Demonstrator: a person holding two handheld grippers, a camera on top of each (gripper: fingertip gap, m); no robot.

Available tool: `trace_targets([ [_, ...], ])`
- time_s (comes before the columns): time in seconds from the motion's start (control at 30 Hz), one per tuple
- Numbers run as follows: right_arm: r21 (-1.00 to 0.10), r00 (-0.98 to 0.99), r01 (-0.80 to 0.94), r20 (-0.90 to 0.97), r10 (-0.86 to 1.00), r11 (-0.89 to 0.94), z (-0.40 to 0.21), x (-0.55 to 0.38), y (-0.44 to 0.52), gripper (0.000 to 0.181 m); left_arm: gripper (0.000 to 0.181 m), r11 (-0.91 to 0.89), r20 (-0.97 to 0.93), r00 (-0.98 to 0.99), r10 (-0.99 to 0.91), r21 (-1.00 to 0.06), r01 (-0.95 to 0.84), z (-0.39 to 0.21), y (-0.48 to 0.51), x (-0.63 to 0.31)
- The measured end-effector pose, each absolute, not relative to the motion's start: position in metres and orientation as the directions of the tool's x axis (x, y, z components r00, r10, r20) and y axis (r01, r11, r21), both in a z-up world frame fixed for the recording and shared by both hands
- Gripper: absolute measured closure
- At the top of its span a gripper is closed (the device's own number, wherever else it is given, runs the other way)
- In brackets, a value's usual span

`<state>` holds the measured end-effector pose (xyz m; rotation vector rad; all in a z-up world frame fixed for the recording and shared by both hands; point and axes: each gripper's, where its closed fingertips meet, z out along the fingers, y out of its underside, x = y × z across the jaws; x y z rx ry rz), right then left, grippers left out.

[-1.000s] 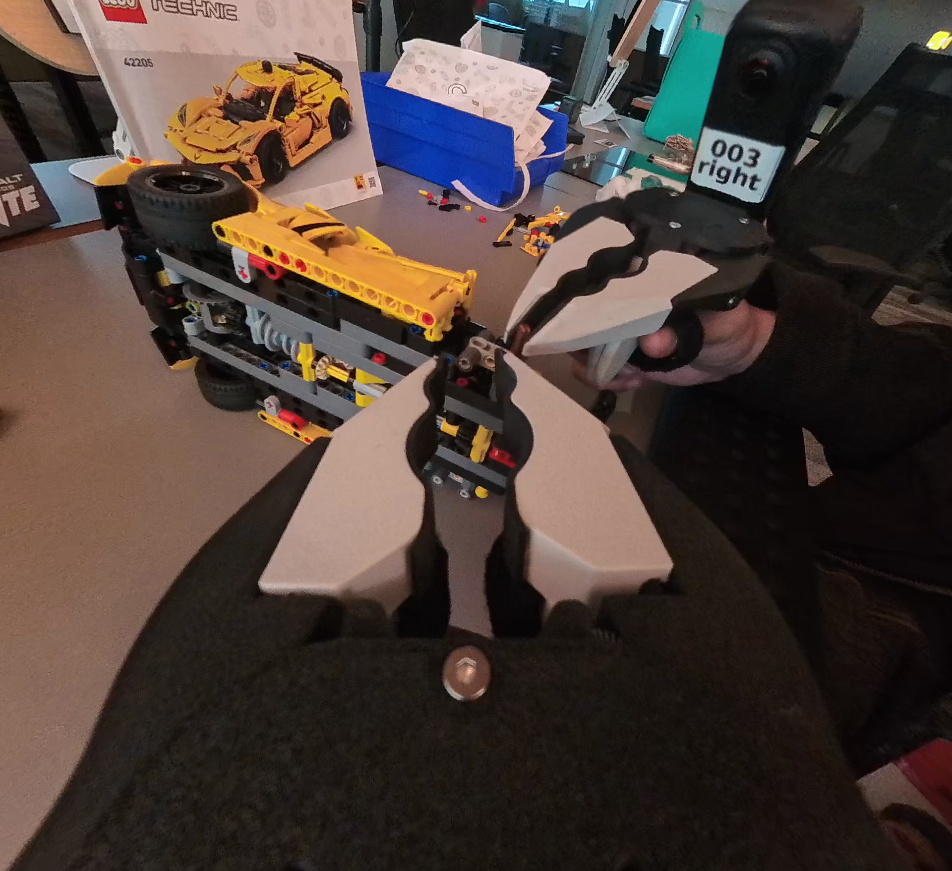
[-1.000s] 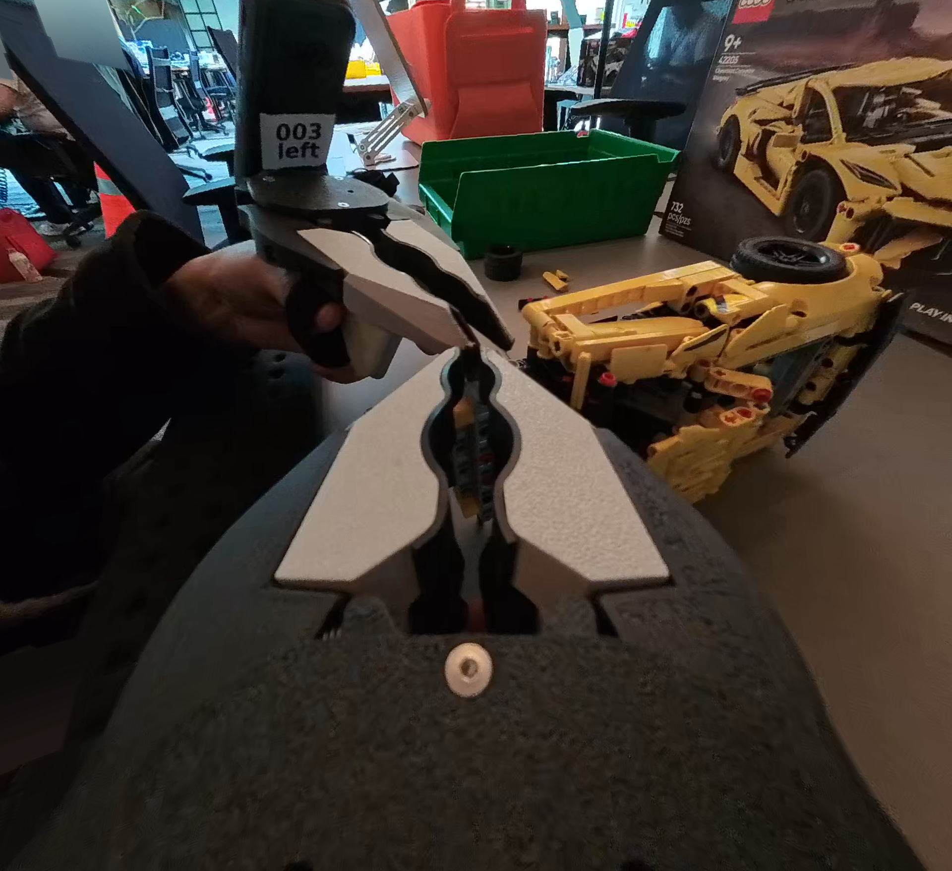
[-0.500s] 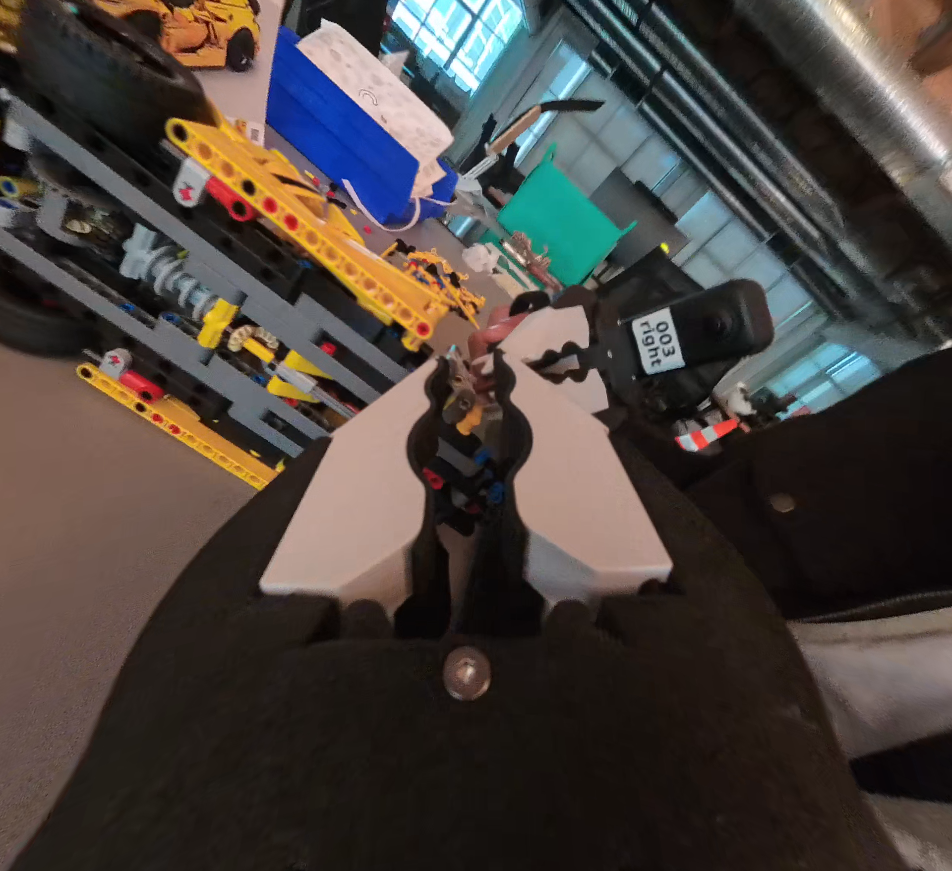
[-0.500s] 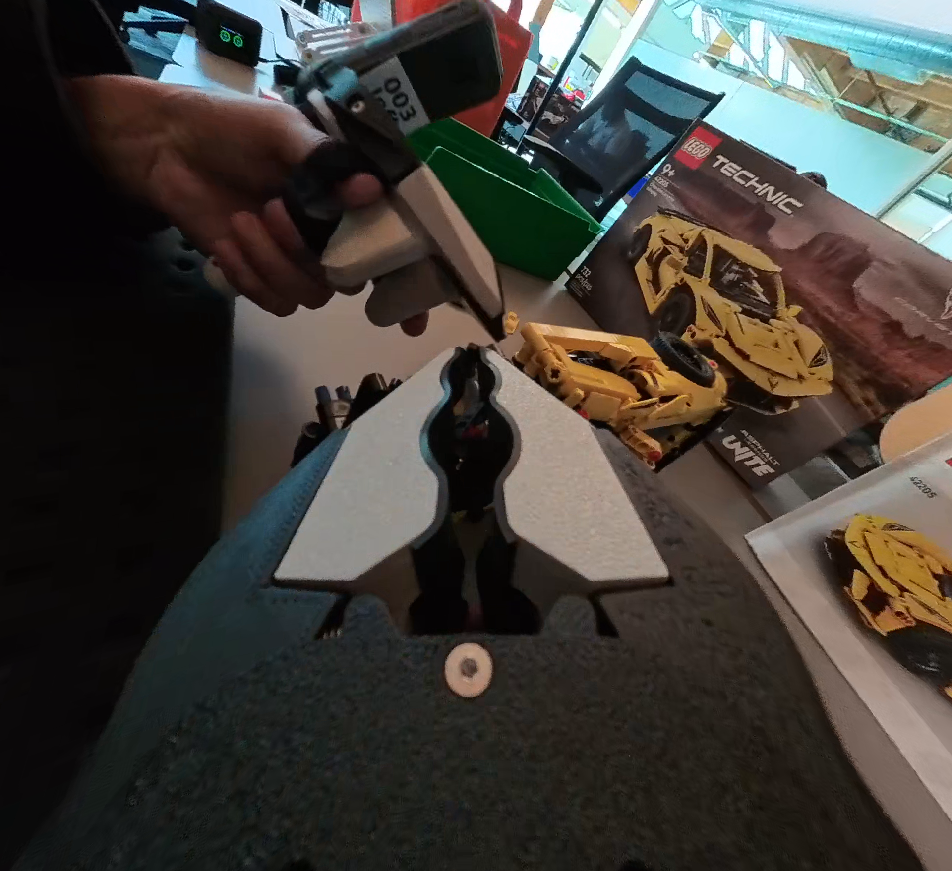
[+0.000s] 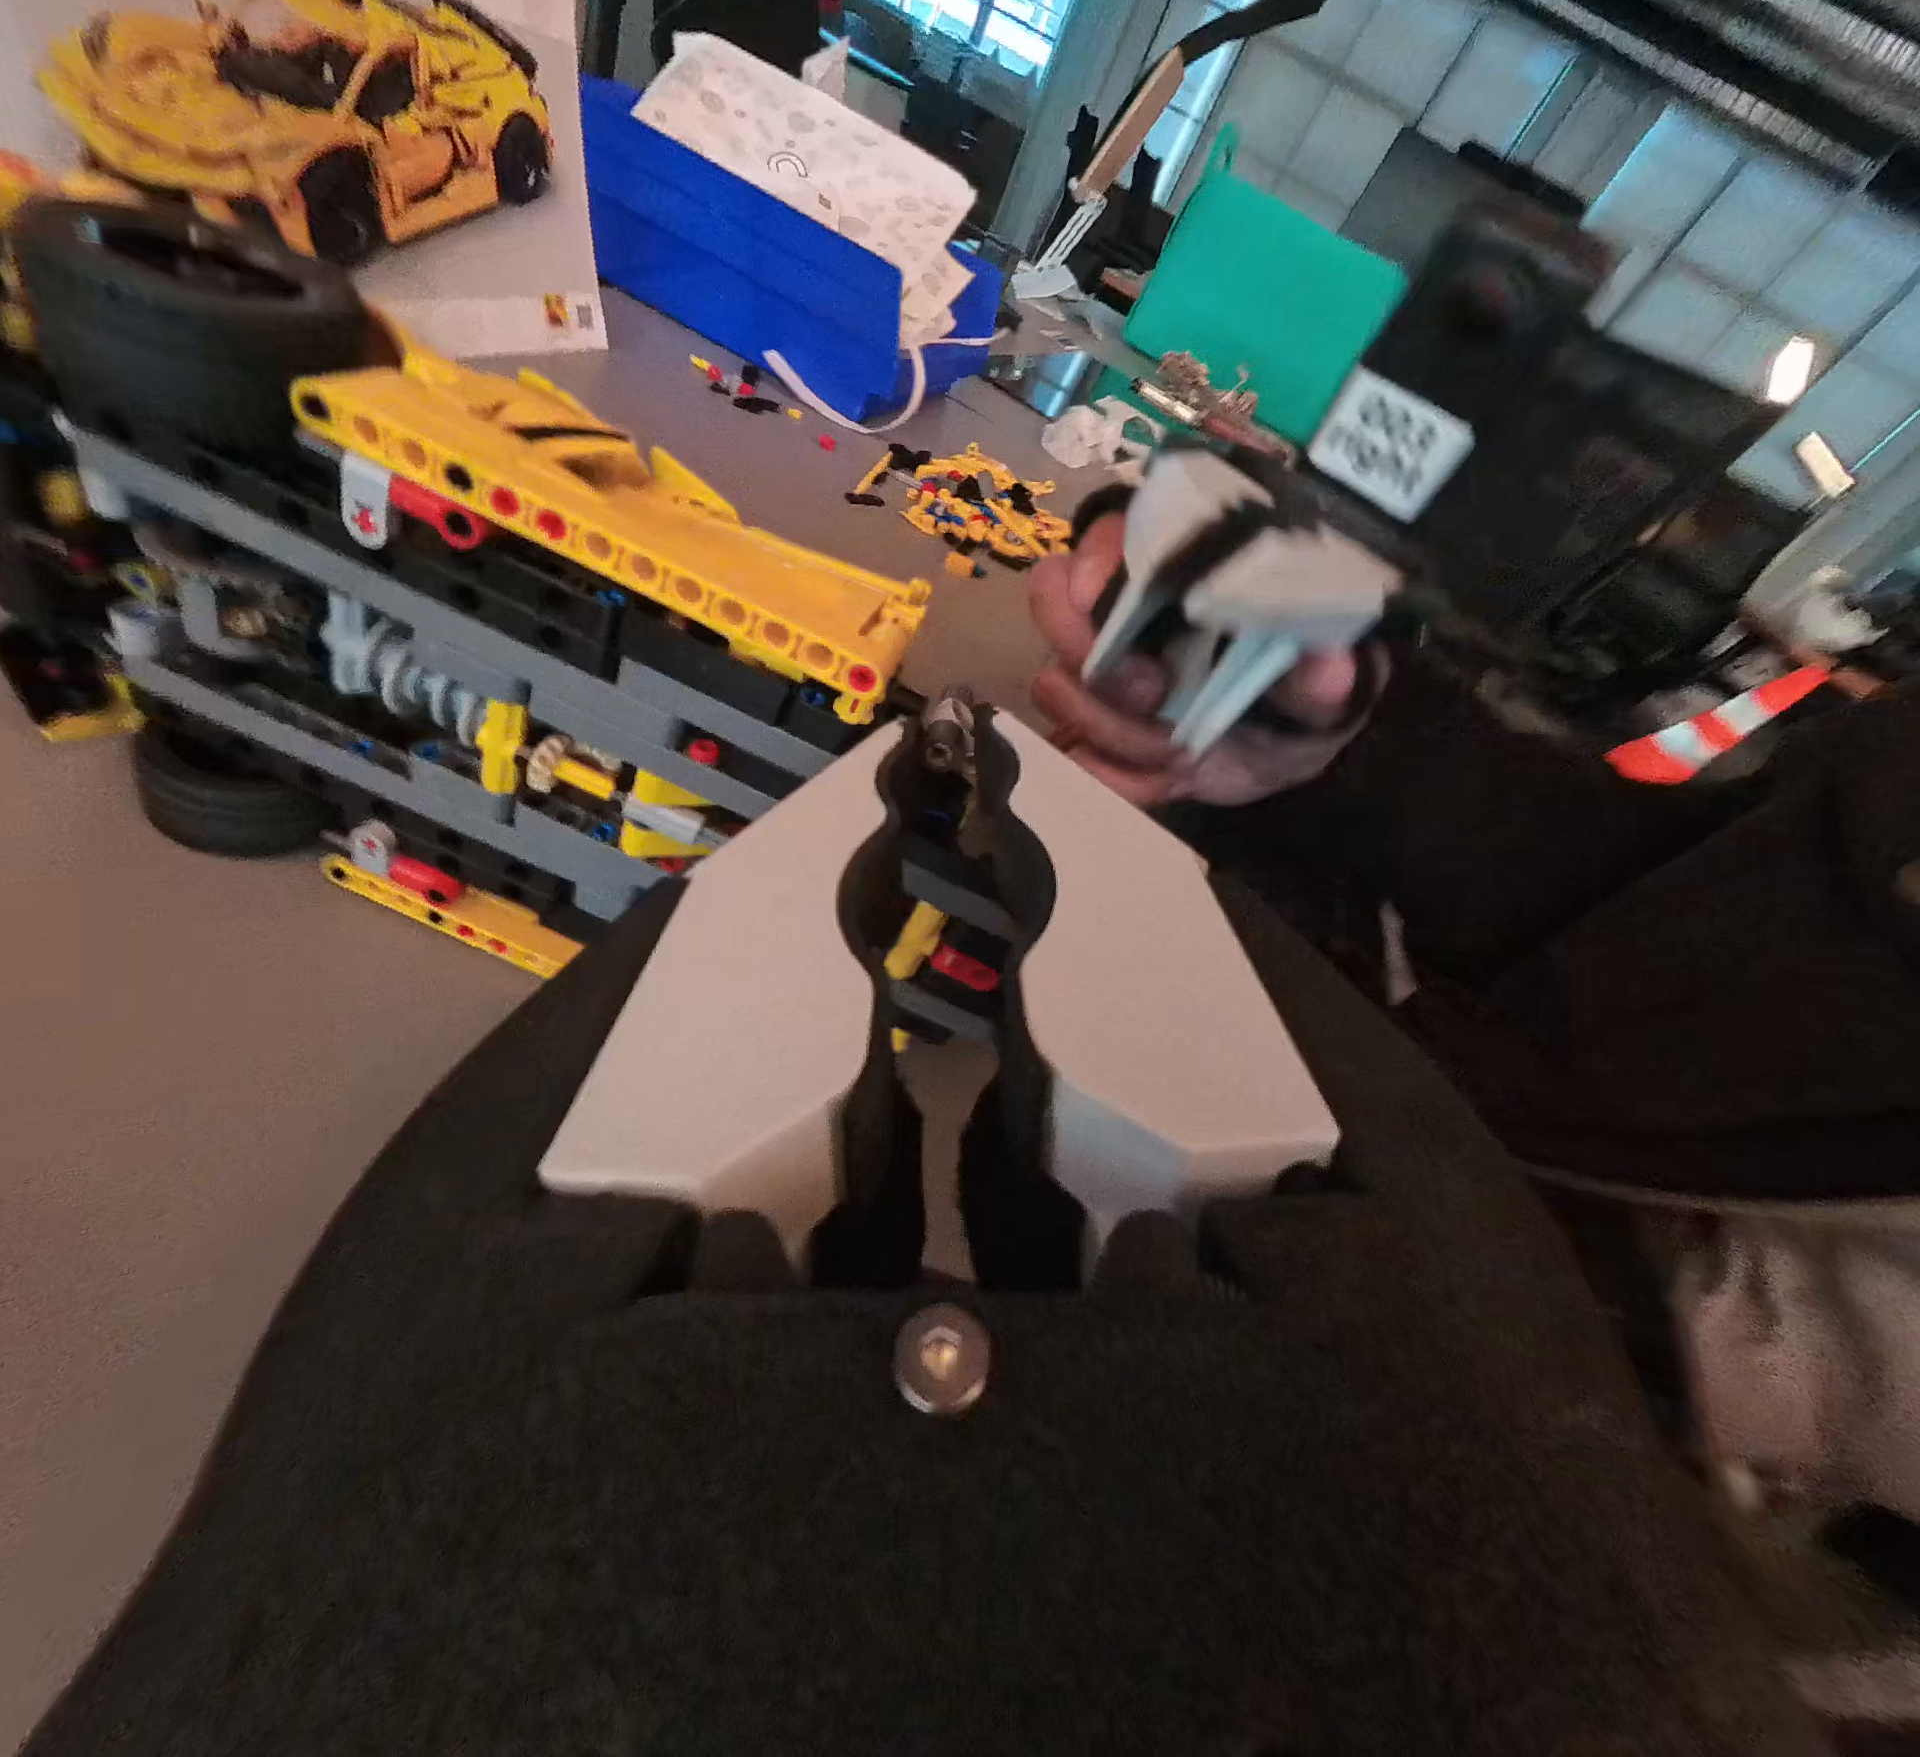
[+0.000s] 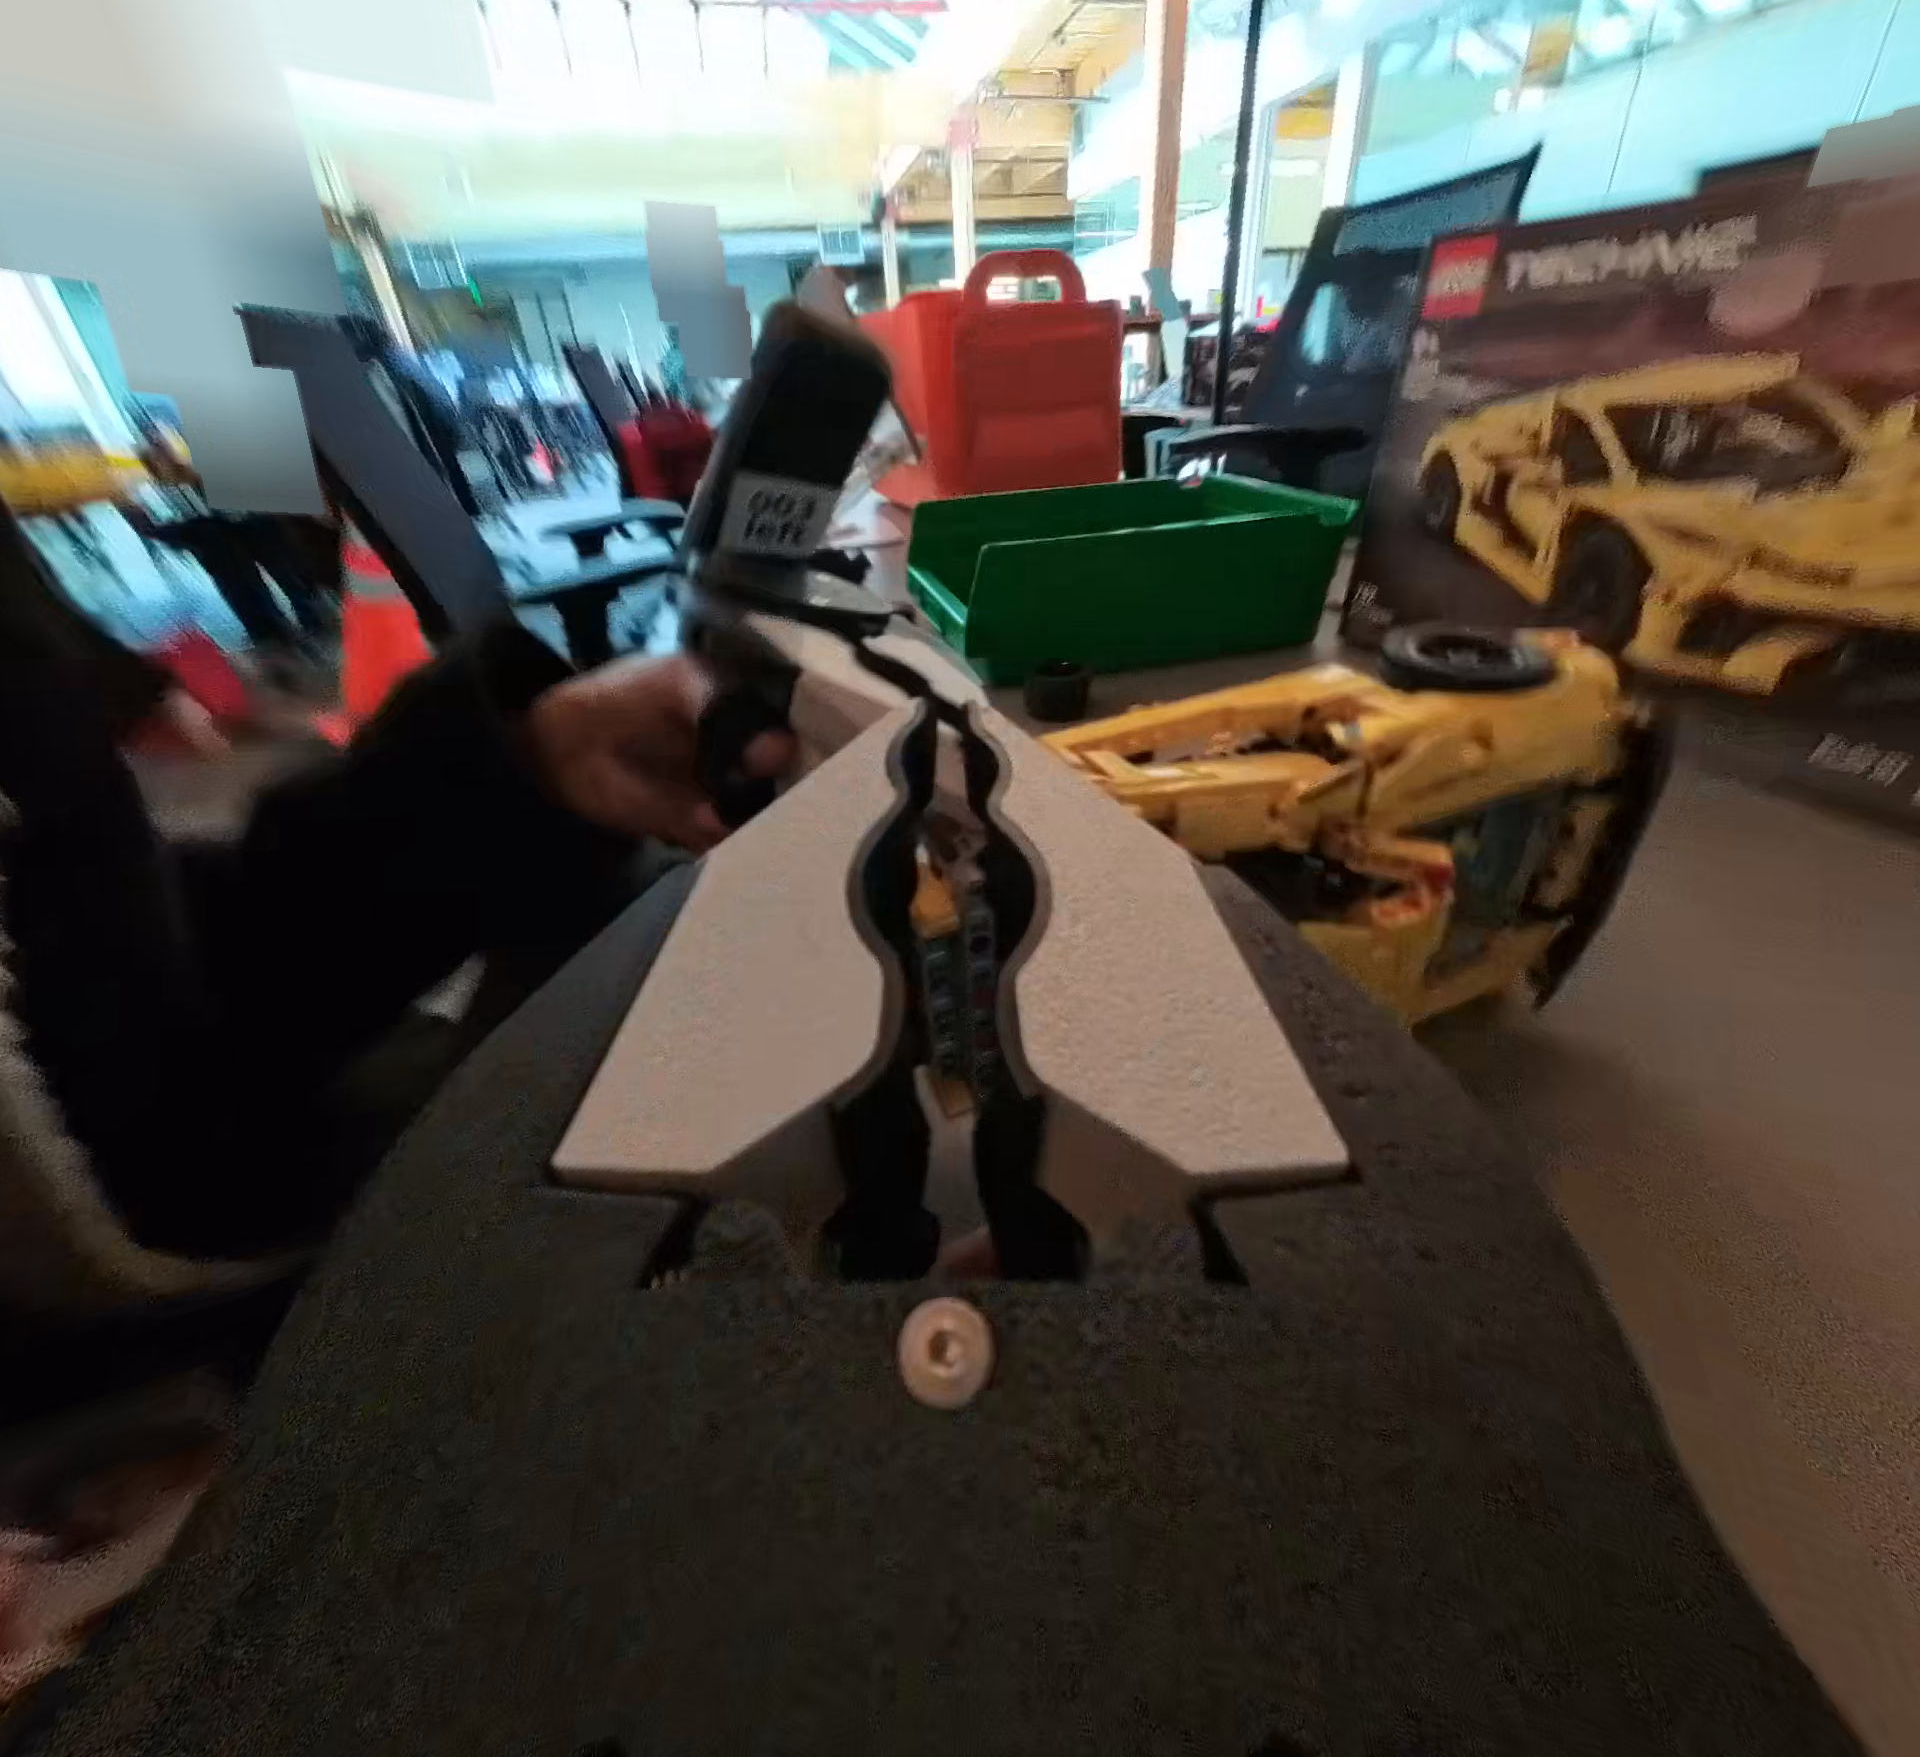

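A yellow toy brick car [image 5: 520,564] lies on its side on the grey table [image 5: 156,1032], its grey and black underside facing me. My left gripper [image 5: 951,731] is shut on the car's near end, where grey, yellow and red pieces show between the pads. My right gripper [image 5: 1148,705] is held in a hand just right of that end, apart from the car. In the right wrist view the right gripper [image 6: 948,720] has a narrow gap between its tips, with nothing clamped there. The left gripper [image 6: 904,668] and the car [image 6: 1351,803] sit just beyond it.
An instruction booklet [image 5: 312,45] stands behind the car, beside a blue bin [image 5: 748,273] holding paper bags. Loose yellow pieces [image 5: 977,502] lie mid-table. A green bin [image 6: 1122,575], a red container [image 6: 1029,377], the car's box [image 6: 1662,460] and a loose black tyre [image 6: 1058,689] are farther off. The tips of one gripper are about 5 cm away from the tips of the other.
A second ago the right gripper's shut tips touched the car's end beside my left gripper. Both views swung and tilted. The right gripper now sits back to the right, tips slightly parted.
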<state>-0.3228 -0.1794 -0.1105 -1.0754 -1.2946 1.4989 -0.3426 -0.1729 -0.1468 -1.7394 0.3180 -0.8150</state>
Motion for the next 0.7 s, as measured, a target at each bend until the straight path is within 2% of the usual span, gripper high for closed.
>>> trace_targets([
  [0.03,-0.978,-0.282,-0.040,-0.183,0.942,-0.203,-0.111,-0.321,-0.171,0.177,0.173,-0.296,0.303,0.739,-0.601,-0.944,0.146,-0.146,-0.174,-0.341],
  [0.1,-0.913,-0.342,0.080,-0.402,0.849,-0.400,-0.124,-0.324,-0.167,0.165,0.173,-0.259,0.241,0.739,-0.629,-0.962,0.093,-0.146,-0.177,-0.334],
  [0.2,-0.762,-0.421,0.328,-0.647,0.636,-0.558,-0.147,-0.331,-0.181,0.162,0.174,-0.288,0.286,0.696,-0.659,-0.950,0.118,-0.146,-0.181,-0.328],
  [0.27,-0.650,-0.443,0.383,-0.753,0.488,-0.656,-0.143,-0.329,-0.179,0.165,0.174,-0.320,0.340,0.672,-0.658,-0.934,0.159,-0.146,-0.182,-0.329],
  [0.57,-0.664,-0.382,0.397,-0.747,0.544,-0.634,-0.155,-0.323,-0.180,0.170,0.174,-0.345,0.383,0.650,-0.656,-0.919,0.192,-0.146,-0.184,-0.331],
  [0.63,-0.636,-0.360,0.413,-0.771,0.525,-0.652,-0.157,-0.325,-0.184,0.167,0.174,-0.347,0.386,0.648,-0.656,-0.917,0.195,-0.146,-0.184,-0.331],
  [0.7,-0.574,-0.323,0.414,-0.818,0.475,-0.706,-0.157,-0.328,-0.183,0.171,0.175,-0.347,0.388,0.648,-0.655,-0.917,0.198,-0.145,-0.184,-0.332],
])
